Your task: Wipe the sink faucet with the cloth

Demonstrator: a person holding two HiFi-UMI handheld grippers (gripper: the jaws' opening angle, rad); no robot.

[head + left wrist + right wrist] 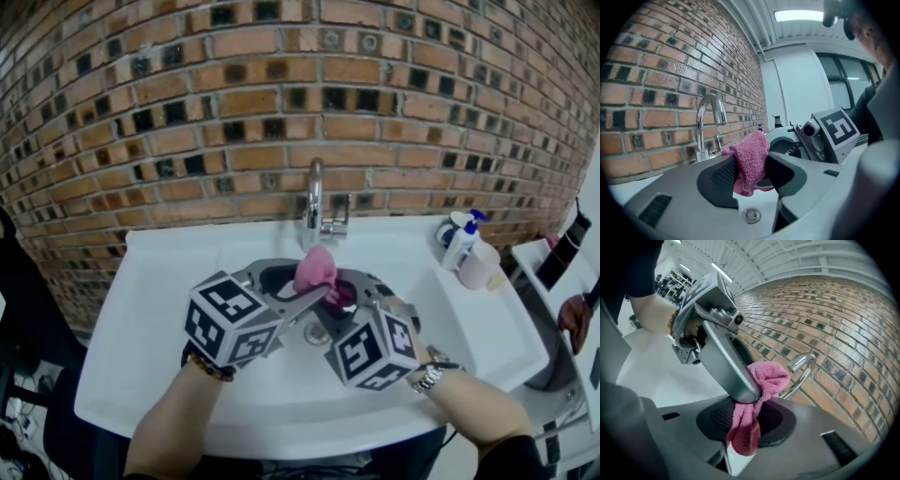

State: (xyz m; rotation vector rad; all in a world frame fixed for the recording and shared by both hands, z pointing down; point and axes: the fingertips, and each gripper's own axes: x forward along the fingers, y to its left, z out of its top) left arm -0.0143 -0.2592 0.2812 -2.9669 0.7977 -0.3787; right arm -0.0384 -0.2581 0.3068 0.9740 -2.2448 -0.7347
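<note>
A pink cloth (316, 267) hangs bunched over the white sink (159, 319), just in front of the chrome faucet (314, 202). Both grippers meet at it. My left gripper (752, 173) has the cloth (751, 159) pinched between its dark pads, with the faucet (707, 122) behind to the left. In the right gripper view the cloth (771, 378) bulges above the left gripper's crossing jaw, and its lower end dangles between the jaws of my right gripper (750, 420). There it rests against the left pad only, with a gap to the other. The faucet (801, 369) curves behind.
A brick wall (234, 94) backs the sink. A pump bottle (462, 242) and a white cup (480, 265) stand at the sink's back right corner. The drain (317, 333) lies below the grippers. A white shelf and a person's hand (572, 321) are at the right edge.
</note>
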